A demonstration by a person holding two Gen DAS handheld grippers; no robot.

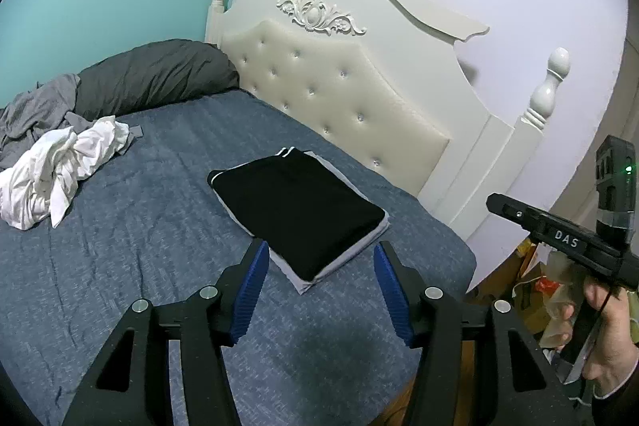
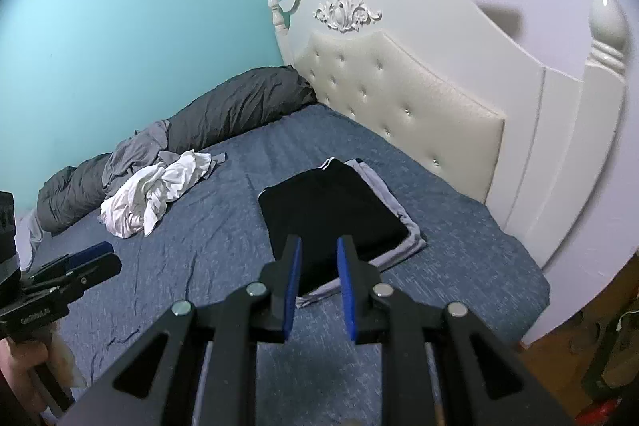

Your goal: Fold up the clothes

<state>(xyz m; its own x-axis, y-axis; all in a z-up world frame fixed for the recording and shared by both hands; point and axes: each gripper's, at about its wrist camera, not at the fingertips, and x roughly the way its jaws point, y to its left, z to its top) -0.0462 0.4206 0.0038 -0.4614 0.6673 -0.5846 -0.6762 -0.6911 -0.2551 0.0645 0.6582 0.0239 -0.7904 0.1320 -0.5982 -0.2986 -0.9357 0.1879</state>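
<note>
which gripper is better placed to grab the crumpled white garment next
Probably left. The white garment lies on the bed's left side, and the left gripper is open, empty and on that side. The right gripper hangs over the folded black garment, farther off.

Left tongs [image 1: 319,258] spread wide, right tongs [image 2: 318,258] parted, both empty

You have a bed [image 1: 120,246] with a blue cover; on it lie a folded clothes stack [image 1: 299,214], crumpled white garment [image 1: 52,170], grey garment [image 1: 36,106] and dark pillow [image 1: 155,74].
</note>
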